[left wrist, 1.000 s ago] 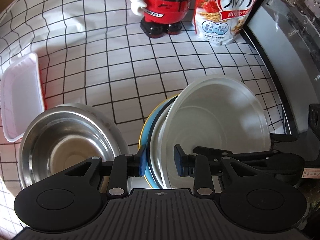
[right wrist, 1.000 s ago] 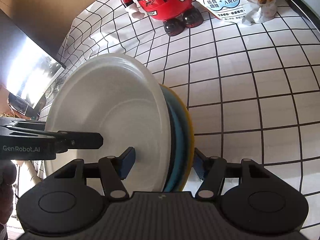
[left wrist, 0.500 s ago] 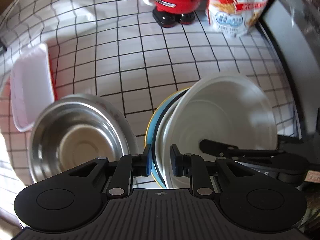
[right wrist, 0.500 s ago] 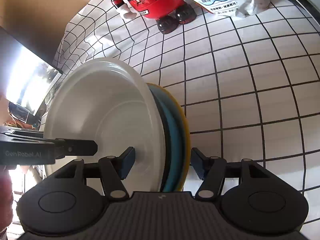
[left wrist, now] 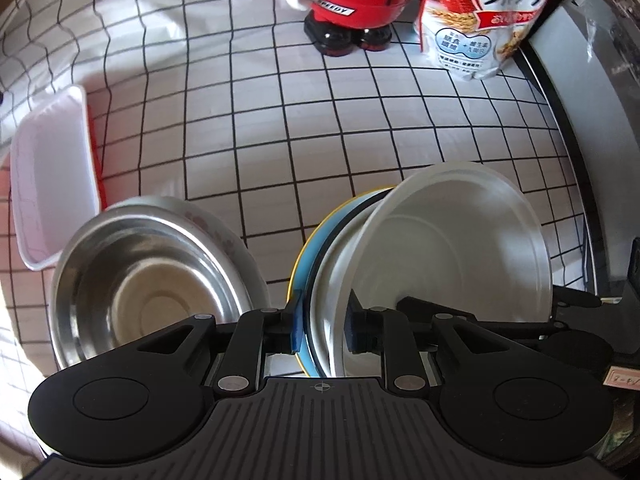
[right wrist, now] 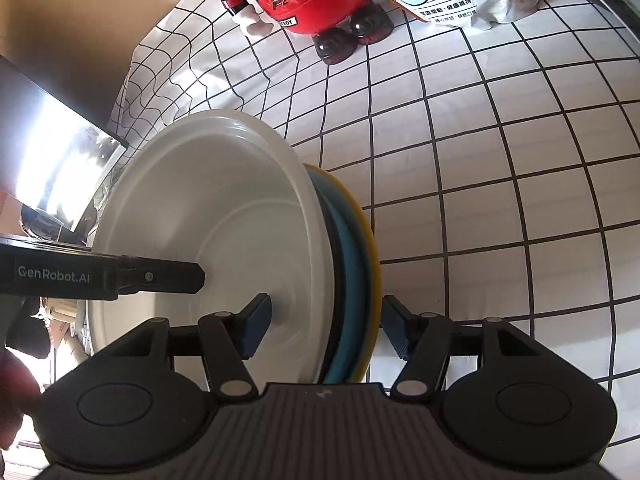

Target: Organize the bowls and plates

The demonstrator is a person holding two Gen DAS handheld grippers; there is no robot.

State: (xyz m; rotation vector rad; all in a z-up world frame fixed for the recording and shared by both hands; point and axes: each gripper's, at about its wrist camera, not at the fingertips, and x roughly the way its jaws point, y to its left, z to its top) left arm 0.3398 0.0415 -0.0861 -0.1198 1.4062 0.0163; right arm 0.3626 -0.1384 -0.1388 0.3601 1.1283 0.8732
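Surface point(left wrist: 320, 152): covered by a white cloth with a black grid, creased at the far left.

Far edge: red and black figurine point(left wrist: 352, 4); cereal bag point(left wrist: 476, 20) just to its right.

Right side: grey appliance panel point(left wrist: 580, 92) with a dark edge. In the right wrist view a tan wall point(right wrist: 100, 32) rises at the far left, with a bright window below it.

Left: white rectangular container point(left wrist: 48, 176), upright, beside a steel bowl point(left wrist: 140, 292) nested in a patterned bowl.

Near centre: stack of plates point(left wrist: 320, 300) held on edge: white bowl point(left wrist: 460, 256), white plate, blue plate, yellow rim.

Left gripper point(left wrist: 322, 326): jaws have just been closing; clamped on the stack's rim.

Right gripper point(right wrist: 326, 326): jaws part-open, straddling the stack; the left pad meets the white bowl, the right pad stands clear of the yellow rim.
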